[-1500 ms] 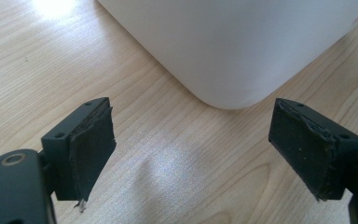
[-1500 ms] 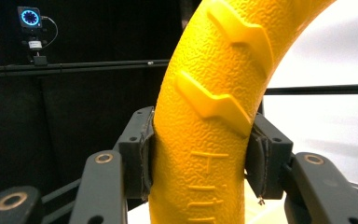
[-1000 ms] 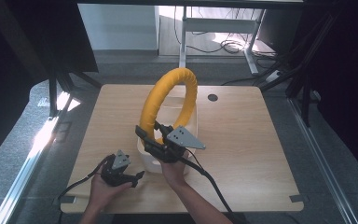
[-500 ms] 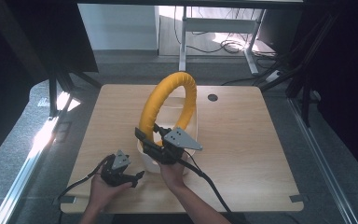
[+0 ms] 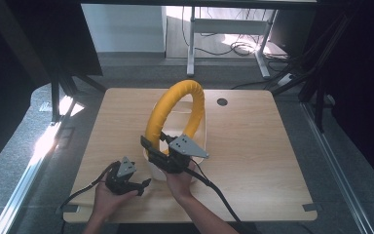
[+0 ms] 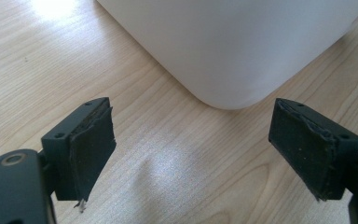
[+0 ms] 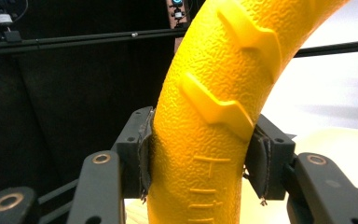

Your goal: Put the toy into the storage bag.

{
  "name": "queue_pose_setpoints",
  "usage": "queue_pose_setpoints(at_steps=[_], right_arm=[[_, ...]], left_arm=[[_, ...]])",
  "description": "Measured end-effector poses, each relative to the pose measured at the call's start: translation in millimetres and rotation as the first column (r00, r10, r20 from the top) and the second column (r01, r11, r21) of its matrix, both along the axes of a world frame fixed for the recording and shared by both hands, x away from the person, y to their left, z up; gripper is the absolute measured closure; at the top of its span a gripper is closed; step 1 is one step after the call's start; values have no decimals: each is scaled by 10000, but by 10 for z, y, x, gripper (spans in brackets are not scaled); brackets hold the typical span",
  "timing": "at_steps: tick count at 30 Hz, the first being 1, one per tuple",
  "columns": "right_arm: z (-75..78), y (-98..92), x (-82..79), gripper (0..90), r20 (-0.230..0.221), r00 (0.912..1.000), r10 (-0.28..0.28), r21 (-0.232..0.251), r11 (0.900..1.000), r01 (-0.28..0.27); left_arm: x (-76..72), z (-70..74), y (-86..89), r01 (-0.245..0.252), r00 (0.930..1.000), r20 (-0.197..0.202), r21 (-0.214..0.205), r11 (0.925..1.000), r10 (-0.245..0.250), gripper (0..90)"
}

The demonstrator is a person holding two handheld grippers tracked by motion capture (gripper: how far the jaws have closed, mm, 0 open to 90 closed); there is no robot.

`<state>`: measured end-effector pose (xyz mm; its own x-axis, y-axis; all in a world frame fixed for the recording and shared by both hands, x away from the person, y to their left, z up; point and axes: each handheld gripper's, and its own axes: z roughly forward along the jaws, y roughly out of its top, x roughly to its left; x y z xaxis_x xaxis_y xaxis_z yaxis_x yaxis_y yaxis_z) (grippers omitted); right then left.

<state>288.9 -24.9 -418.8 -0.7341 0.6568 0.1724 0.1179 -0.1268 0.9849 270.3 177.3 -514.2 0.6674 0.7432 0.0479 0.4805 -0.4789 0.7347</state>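
1. Right tongs (image 7: 198, 158) pinch the yellow ring (image 5: 173, 114) low on its near-left arc; both pads press the textured rubber in the right gripper view. The jaws have just been opening slightly, ring between them and pads on it.
2. The ring stands upright on edge, rising up and away from the right tongs (image 5: 163, 153), its lower part inside the white bin (image 5: 199, 141) on the counter (image 5: 263, 146).
3. Left tongs (image 6: 193, 149) are spread wide with nothing between the pads, hovering low over bare counter (image 6: 51, 65). The white bin's (image 6: 233, 46) rounded corner sits just ahead of them, apart from both pads.
4. In the high view the left tongs (image 5: 139, 185) sit just beside the right ones, on the near-left side of the bin.
5. Step in hand, as I judge it: the ring is held at the bin, either being set in or about to be lifted out; can't tell which.
6. Next move calls for a steady pinch on the ring so it doesn't tip, and the left tongs could close on the bin wall to brace it.
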Motion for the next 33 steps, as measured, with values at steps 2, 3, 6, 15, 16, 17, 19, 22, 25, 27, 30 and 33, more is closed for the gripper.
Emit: queue_pose_setpoints(at_steps=[2,3,6,15,16,17,19,22,25,27,30,33], right_arm=[[-4,11,-9,468,113,9999,-111,-167,9998,113],[-6,15,-12,459,216,9995,-234,-269,9993,240],[-8,-7,19,451,-164,9995,-282,-256,9993,278],[-29,-7,28,405,-178,9987,-479,-671,9967,467],[-26,-3,22,392,-32,9983,-582,-753,9955,578],[-24,-3,16,382,61,9981,-620,-827,9946,623],[-20,-7,7,360,151,9978,-640,-857,9942,651],[-6,-19,-1,328,229,9975,-665,-814,9943,682],[8,-41,4,304,171,9981,-586,-716,9957,597],[21,-62,3,281,154,9984,-539,-643,9964,548],[55,-101,-1,251,105,9986,-511,-547,9972,516],[96,-152,-5,225,-72,9991,-409,-403,9984,406]], left_arm=[[0,-1,-1,1,10000,-3,-1,10000,-1,145],[-1,-1,-1,1,10000,0,1,10000,-1,145],[0,-1,-2,-1,10000,-6,0,10000,1,145],[0,-7,-7,-7,10000,-13,4,10000,7,145],[0,-7,-7,-5,10000,-13,3,10000,5,145],[-1,-7,-8,-4,10000,-16,0,10000,4,145],[-1,-8,-9,-1,10000,-19,-8,10000,1,145],[1,-11,-11,6,10000,-33,10,10000,-6,145],[4,-13,-10,6,10000,-52,27,10000,-6,145],[3,-15,-10,19,10000,-72,47,10000,-19,144],[-10,-28,-17,50,10000,-83,108,9999,-49,143],[-44,-27,-19,56,10000,-81,237,9997,-54,139]])
